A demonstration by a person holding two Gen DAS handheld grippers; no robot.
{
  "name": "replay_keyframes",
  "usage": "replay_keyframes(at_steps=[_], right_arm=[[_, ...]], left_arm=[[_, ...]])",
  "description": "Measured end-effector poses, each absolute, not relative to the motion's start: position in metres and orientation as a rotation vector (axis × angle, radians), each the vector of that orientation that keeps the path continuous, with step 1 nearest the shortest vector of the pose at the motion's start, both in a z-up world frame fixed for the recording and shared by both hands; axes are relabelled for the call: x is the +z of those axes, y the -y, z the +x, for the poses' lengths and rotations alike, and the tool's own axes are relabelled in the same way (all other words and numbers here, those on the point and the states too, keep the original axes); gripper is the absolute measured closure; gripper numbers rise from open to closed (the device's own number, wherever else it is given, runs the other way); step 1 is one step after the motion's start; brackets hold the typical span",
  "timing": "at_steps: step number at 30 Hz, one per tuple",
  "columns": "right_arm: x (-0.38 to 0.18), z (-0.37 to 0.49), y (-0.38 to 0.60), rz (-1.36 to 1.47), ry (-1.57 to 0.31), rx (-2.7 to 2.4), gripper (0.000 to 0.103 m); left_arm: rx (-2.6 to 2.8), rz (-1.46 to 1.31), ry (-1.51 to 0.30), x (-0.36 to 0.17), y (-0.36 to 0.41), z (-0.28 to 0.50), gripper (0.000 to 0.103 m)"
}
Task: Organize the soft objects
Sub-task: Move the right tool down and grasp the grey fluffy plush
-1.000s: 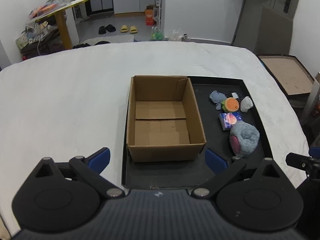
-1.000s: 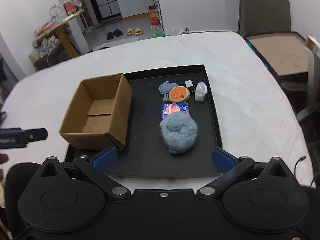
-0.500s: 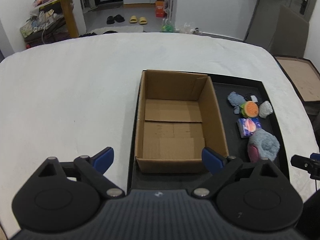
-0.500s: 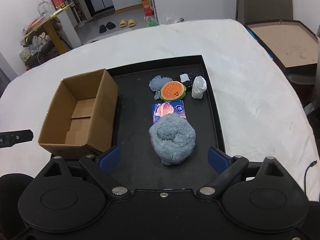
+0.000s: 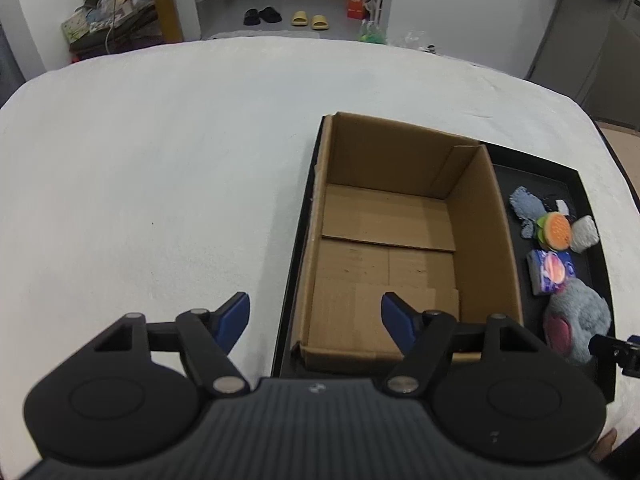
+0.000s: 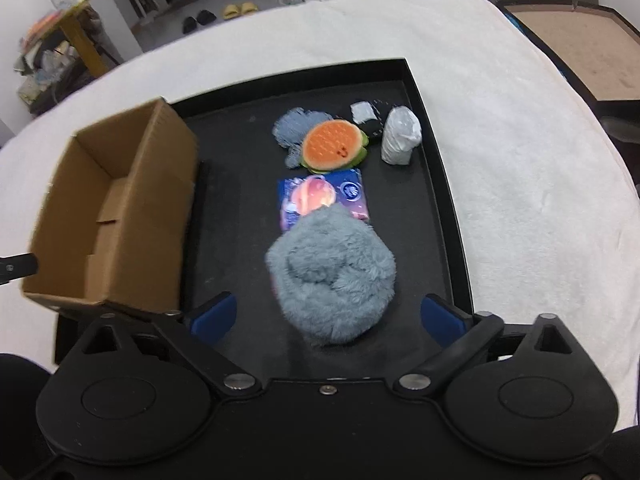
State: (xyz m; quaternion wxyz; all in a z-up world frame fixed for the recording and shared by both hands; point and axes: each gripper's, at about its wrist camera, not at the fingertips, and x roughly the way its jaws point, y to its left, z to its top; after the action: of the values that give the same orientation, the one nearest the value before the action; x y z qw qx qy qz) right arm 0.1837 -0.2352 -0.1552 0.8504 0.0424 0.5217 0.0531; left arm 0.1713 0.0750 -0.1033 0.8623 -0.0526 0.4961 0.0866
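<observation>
An empty brown cardboard box stands on the left part of a black tray. To its right lie a fluffy grey plush, a blue tissue packet, an orange burger plush, a small blue-grey plush, a white pouch and a small black-and-white item. My left gripper is open over the box's near left corner. My right gripper is open, its fingers either side of the grey plush, apart from it.
The tray sits on a white cloth-covered table. A second tray with a brown inside lies beyond the table's right edge. A yellow table with clutter and slippers are on the floor behind.
My left gripper has moved left and nearer, now over the box's near left corner. My right gripper has moved forward and down, so the grey plush now lies between its fingers.
</observation>
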Motion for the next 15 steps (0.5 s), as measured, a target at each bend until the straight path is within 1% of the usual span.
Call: replay_keyframes(at_steps=[3,10,15], right_arm=[[-0.166,0.190,0.234,0.090,-1.115,0.110,0.002],[-0.185,0.200,0.227,0.069,-1.129,0.106,0.000],[-0.198,0.206,0.222,0.032,-1.129,0.085,0.000]], left_arm=[[0.201,-0.108,-1.051,-0.112,-0.076,0.176,0.036],[0.241,-0.094,-1.044,-0.125,-0.077,0.183,0.039],[0.282,-0.105,-1.033,-0.132,-0.082,0.186,0.051]])
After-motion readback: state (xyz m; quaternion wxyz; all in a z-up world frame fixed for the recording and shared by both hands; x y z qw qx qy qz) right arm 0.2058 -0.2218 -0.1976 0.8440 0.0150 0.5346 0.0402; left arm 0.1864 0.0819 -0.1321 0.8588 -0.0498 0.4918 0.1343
